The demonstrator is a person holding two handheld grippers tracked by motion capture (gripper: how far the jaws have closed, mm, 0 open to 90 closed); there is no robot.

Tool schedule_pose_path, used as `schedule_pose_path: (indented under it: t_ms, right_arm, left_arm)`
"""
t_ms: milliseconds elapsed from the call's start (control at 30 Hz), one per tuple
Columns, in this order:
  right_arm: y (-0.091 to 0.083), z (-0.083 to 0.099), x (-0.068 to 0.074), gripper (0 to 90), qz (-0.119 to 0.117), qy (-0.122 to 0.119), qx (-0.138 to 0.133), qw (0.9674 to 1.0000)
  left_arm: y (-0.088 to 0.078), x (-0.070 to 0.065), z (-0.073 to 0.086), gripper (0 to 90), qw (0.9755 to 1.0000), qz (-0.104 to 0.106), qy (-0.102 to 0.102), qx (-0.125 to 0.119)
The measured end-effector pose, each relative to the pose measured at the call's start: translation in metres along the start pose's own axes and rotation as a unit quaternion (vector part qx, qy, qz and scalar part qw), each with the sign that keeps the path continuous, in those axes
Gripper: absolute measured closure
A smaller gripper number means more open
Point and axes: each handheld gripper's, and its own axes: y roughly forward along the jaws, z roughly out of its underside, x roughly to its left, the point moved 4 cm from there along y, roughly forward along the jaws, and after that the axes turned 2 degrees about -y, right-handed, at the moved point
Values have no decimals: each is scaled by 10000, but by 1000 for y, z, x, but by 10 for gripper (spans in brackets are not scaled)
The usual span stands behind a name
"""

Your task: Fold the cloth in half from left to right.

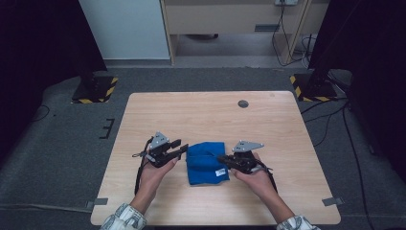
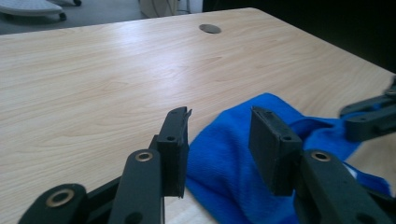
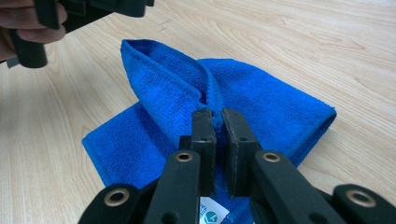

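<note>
A blue cloth [image 1: 206,163] lies loosely folded on the wooden table [image 1: 210,115], near its front edge, with a white label [image 1: 220,172] at its right side. My left gripper [image 1: 182,148] hovers at the cloth's left edge. In the left gripper view its jaws [image 2: 219,126] stand apart with the cloth [image 2: 224,163] lying low between and behind them, no pad pressing it. My right gripper [image 1: 221,158] comes in from the right. In the right gripper view it [image 3: 218,116] is shut on a raised fold of the cloth [image 3: 168,84].
A round cable hole [image 1: 243,103] sits near the table's far edge. Bare wood stretches behind and to both sides of the cloth. Dark carpet surrounds the table, with yellow-black striped stand feet [image 1: 95,88] at the back corners and cables at the right.
</note>
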Motion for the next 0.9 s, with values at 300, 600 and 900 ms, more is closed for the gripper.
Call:
schedule_pose_path:
  t_ms: [300, 600, 900]
  right_arm:
    - [-2, 7, 6, 817, -81, -53, 124, 9999]
    - [-5, 18, 11, 746, -144, -102, 338, 9993]
    - [-12, 16, 17, 631, -268, 6, 298, 9992]
  left_arm:
    - [14, -1, 9, 540, 9996, -65, 152, 242]
    - [18, -15, 18, 522, 9981, 44, 427, 439]
    - [17, -29, 28, 518, 9955, 174, 680, 641]
